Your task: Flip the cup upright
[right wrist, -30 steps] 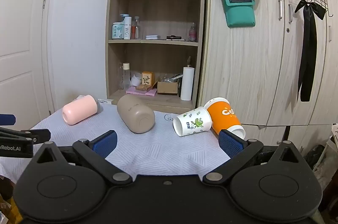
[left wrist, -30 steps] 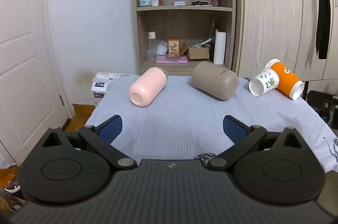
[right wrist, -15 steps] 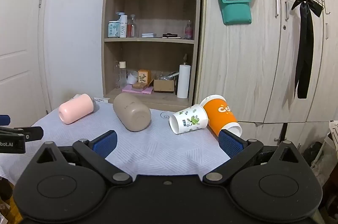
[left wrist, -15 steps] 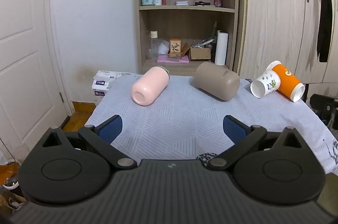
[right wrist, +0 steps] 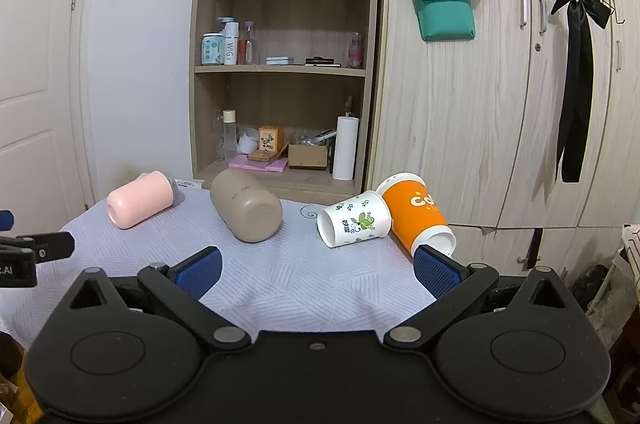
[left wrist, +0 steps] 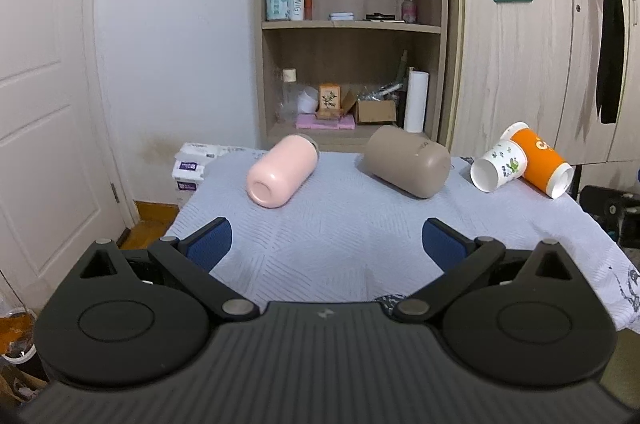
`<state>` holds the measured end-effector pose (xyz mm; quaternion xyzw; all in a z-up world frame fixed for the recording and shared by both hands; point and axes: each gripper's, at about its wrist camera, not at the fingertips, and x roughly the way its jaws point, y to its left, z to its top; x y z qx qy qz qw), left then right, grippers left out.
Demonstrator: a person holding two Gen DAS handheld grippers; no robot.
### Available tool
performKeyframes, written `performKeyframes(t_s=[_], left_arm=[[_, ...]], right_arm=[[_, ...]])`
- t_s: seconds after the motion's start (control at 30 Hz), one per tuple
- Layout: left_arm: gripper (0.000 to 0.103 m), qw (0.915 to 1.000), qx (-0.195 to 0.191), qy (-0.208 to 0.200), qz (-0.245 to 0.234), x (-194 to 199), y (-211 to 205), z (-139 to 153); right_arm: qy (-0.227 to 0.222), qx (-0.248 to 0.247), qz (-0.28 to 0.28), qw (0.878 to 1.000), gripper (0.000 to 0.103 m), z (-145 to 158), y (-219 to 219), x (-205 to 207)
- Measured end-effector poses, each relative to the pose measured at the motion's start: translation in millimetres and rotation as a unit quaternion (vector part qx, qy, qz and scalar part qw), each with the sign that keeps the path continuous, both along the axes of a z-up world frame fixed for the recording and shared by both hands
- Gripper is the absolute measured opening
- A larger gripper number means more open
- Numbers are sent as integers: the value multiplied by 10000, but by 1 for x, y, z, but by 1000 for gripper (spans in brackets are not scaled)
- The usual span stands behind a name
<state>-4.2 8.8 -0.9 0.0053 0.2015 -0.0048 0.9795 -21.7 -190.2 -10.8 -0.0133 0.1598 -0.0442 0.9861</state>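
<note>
Several cups lie on their sides on a table with a pale blue cloth [left wrist: 340, 224]. A pink cup [left wrist: 280, 171] is at the left, also in the right wrist view [right wrist: 138, 199]. A taupe cup [left wrist: 406, 159] [right wrist: 246, 209] is in the middle. A white cup with green leaves [left wrist: 498, 165] [right wrist: 356, 220] lies against an orange cup [left wrist: 540, 159] [right wrist: 416, 218] at the right. My left gripper [left wrist: 326, 244] is open and empty, short of the pink and taupe cups. My right gripper [right wrist: 316, 268] is open and empty, short of the taupe and white cups.
A wooden shelf unit [left wrist: 352, 23] with bottles and boxes stands behind the table. Wardrobe doors [right wrist: 500, 103] are at the right, a white door [left wrist: 40, 103] at the left. Tissue packs [left wrist: 192, 163] sit beyond the table's left corner. The left gripper's tip [right wrist: 28, 252] shows at the right wrist view's left edge.
Both grippers have pulled back and tilted up a little, so the cups sit lower and smaller in both views. The cups have not moved.
</note>
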Motion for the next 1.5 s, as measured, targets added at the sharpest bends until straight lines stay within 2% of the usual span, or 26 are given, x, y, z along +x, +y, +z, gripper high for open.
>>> performKeyframes(t_s=[0.27, 0.5, 0.77, 1.07, 1.5], left_arm=[[103, 9999, -115, 4, 73, -2, 6, 1], [103, 9996, -154, -222, 25, -8, 8, 7], [103, 9981, -378, -485, -51, -15, 9, 13], [103, 9981, -502, -337, 103, -11, 17, 10], [103, 9988, -394, -267, 149, -11, 17, 5]], right_arm=[[19, -14, -6, 10000, 103, -1, 0, 1], [27, -20, 2, 10000, 103, -2, 1, 1], [58, -16, -10, 10000, 103, -3, 1, 3], [66, -7, -38, 10000, 103, -3, -2, 2], [104, -23, -12, 9999, 103, -4, 0, 3]])
